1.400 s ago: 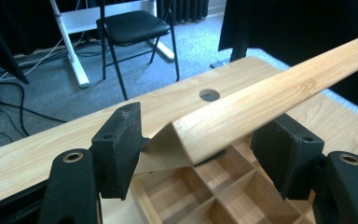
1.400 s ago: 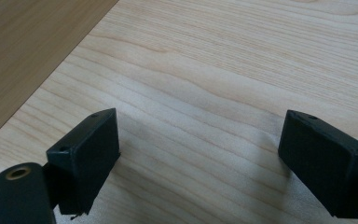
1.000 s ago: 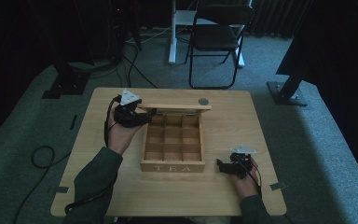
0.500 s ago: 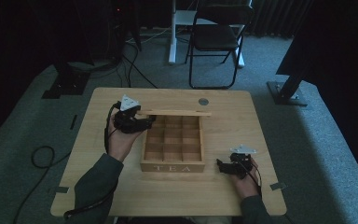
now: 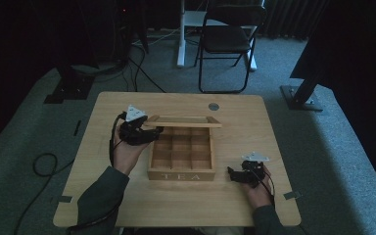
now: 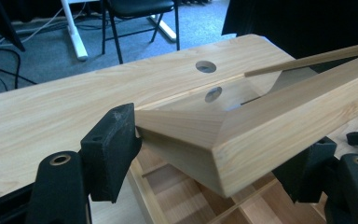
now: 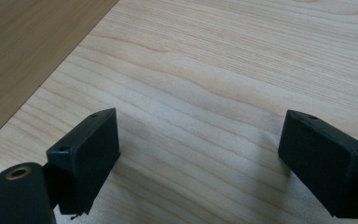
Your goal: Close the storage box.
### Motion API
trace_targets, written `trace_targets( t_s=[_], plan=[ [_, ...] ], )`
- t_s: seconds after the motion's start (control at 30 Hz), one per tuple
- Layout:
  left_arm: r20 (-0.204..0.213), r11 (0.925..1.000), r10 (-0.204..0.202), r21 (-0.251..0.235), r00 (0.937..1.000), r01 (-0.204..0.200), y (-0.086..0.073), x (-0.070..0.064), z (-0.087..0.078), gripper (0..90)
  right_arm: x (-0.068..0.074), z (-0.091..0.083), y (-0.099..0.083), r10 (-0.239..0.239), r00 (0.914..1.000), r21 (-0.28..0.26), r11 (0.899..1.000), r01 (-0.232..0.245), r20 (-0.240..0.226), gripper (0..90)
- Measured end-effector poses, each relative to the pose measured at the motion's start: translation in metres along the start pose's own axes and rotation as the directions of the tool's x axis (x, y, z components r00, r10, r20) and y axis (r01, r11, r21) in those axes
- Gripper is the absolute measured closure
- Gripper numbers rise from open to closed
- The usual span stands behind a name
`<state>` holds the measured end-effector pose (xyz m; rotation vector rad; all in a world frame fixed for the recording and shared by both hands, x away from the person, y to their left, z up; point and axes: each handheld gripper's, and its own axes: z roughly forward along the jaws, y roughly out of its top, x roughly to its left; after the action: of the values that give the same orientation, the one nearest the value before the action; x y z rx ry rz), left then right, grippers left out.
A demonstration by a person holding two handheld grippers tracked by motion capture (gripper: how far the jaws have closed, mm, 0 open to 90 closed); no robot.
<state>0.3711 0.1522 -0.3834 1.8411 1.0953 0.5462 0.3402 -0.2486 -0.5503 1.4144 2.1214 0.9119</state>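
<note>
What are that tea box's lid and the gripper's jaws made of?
The lid looks like pale, unvarnished wood with visible grain and mitred corners, framing what seems a clear pane. The left gripper has matte black jaws, probably plastic or rubber.

a black folding chair (image 5: 227, 41) beyond the table (image 5: 274, 147); cables (image 5: 41, 164) on grey carpet (image 5: 24, 132)

Wooden table (image 5: 103, 196) under tea box (image 5: 181, 172)
</note>
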Motion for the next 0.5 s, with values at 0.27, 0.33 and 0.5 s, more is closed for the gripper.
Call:
trace_targets(
  t_s=[0.27, 0.33, 0.5],
  plan=[
    [-0.018, 0.9997, -0.007, -0.022, 0.9998, 0.007, -0.009, -0.004, -0.004, 32.5, 0.0, 0.0, 0.0, -0.001, 1.0, -0.001, 1.0, 0.001, 0.0, 11.9],
    [-0.016, 0.9997, -0.012, -0.021, 0.9998, 0.012, -0.01, -0.004, -0.005, 32.9, 0.0, 0.0, 0.0, -0.001, 1.0, -0.001, 1.0, 0.001, 0.0, 11.9],
    [-0.009, 0.9997, -0.018, -0.016, 0.9998, 0.018, -0.013, -0.004, -0.007, 33.2, 0.0, 0.0, 0.0, 0.0, 1.0, 0.0, 1.0, 0.0, 0.0, 12.0]
  ],
)
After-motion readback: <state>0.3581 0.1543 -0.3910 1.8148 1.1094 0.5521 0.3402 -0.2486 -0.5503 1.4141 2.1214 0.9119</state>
